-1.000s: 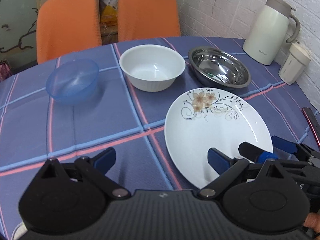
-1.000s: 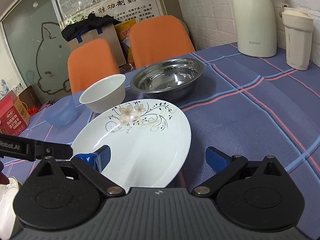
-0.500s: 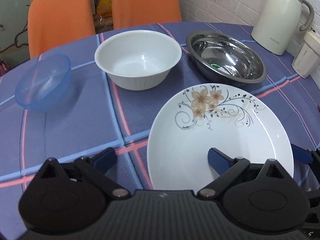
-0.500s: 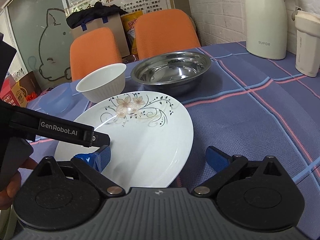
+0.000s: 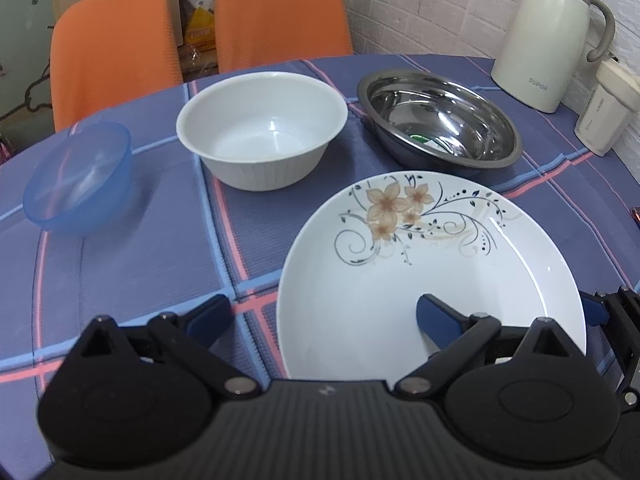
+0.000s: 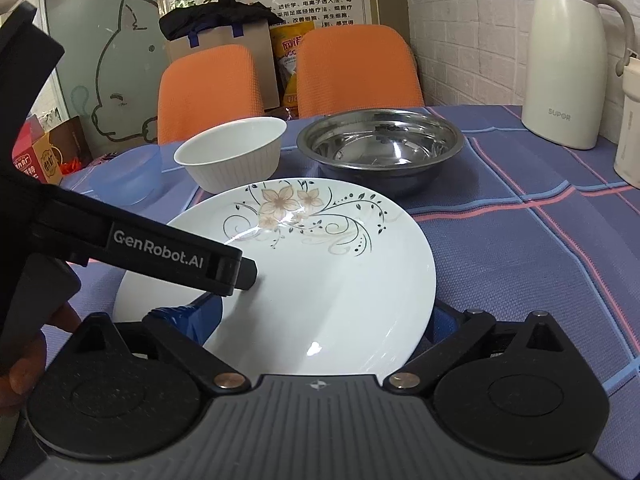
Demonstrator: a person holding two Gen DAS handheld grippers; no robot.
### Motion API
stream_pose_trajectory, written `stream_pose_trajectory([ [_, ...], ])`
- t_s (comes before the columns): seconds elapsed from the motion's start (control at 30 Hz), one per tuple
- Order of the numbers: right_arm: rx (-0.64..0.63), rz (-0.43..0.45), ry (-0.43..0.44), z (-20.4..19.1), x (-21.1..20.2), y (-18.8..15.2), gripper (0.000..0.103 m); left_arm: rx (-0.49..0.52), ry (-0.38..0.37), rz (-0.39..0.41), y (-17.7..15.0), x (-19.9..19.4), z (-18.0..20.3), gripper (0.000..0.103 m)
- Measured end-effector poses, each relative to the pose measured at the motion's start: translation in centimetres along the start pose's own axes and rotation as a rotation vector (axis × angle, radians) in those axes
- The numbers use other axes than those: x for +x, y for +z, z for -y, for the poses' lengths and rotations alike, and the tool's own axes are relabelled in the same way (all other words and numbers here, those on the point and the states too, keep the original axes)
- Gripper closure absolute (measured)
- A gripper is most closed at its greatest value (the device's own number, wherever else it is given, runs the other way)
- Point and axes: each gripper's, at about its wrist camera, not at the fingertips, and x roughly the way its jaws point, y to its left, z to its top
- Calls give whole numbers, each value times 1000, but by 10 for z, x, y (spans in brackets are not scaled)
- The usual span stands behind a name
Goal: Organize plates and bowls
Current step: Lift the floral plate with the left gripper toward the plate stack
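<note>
Plaid counter (image 5: 120, 272) is being worked; floral plate (image 5: 420, 280) is being straddled by spread jaws, ungrasped; slipping is being risked if clamped off-rim.

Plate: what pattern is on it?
White plate with tan flowers and dark scrolling vines; clearest in the left wrist view.

- Flowered white plate (image 5: 432, 280): tilted, nearest the tabletop's near edge.
- White ribbed bowl (image 5: 262, 124), steel bowl (image 5: 438, 120), blue translucent bowl (image 5: 78, 178): upright, empty, in a row toward the far edge.
</note>
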Motion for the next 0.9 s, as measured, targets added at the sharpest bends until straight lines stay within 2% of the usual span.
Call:
stream_pose_trajectory([
  [0.17, -3, -10, 6, -7, 0, 1, 14, 50, -34, -3, -1, 0, 19, 5],
  [0.23, -26, -17, -28, -13, 2, 0, 14, 33, -27, -12, 0, 1, 20, 5],
  [0.47, 24, -14, -32, -12, 0, 1, 14, 5, -60, -30, 1, -3, 16, 6],
  [0.73, 41, 31, -16, -16, -16, 6, 13, -10, -77, 1, 7, -19, 12, 6],
  [0.9, 32, 53, -7, -26, -31, 12, 13, -15, -83, 30, 6, -44, 6, 6],
])
